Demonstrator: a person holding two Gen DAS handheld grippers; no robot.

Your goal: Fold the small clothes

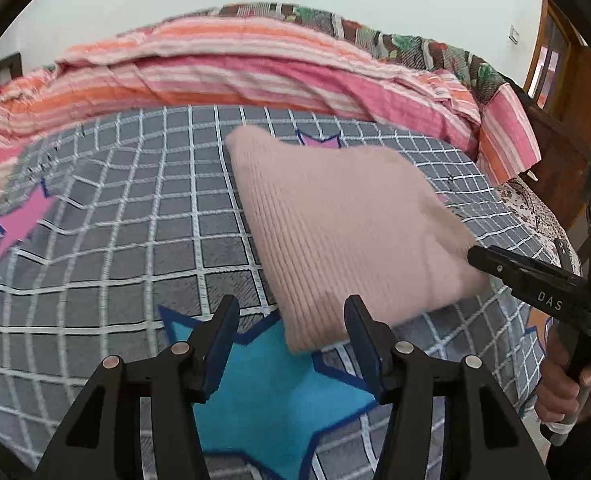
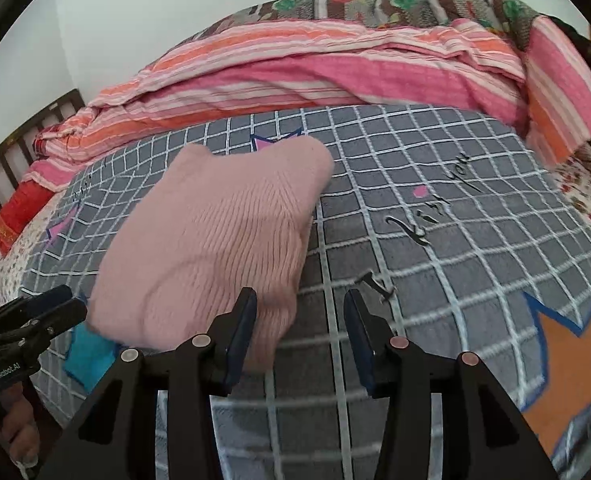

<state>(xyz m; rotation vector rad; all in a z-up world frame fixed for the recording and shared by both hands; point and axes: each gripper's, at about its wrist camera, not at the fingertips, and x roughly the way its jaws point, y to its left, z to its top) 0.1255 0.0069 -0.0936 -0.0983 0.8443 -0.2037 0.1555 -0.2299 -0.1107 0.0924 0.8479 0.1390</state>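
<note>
A folded pale pink knit garment (image 1: pixel 343 232) lies on the grey checked bedcover (image 1: pixel 135 208); it also shows in the right wrist view (image 2: pixel 215 248). My left gripper (image 1: pixel 291 320) is open and empty, just in front of the garment's near corner. My right gripper (image 2: pixel 299 316) is open and empty, at the garment's near right edge, its left finger (image 2: pixel 241 328) over the knit. The right gripper (image 1: pixel 535 280) shows from the side in the left wrist view, at the garment's right edge. The left gripper (image 2: pixel 35 320) shows at the far left of the right wrist view.
A pink and orange striped quilt (image 1: pixel 235 72) is bunched along the far side of the bed. The cover has a blue star (image 1: pixel 271 396), a pink star (image 1: pixel 19 220) and an orange star (image 2: pixel 563 368). A wooden headboard (image 2: pixel 23 136) stands far left, a wooden door (image 1: pixel 555 60) far right.
</note>
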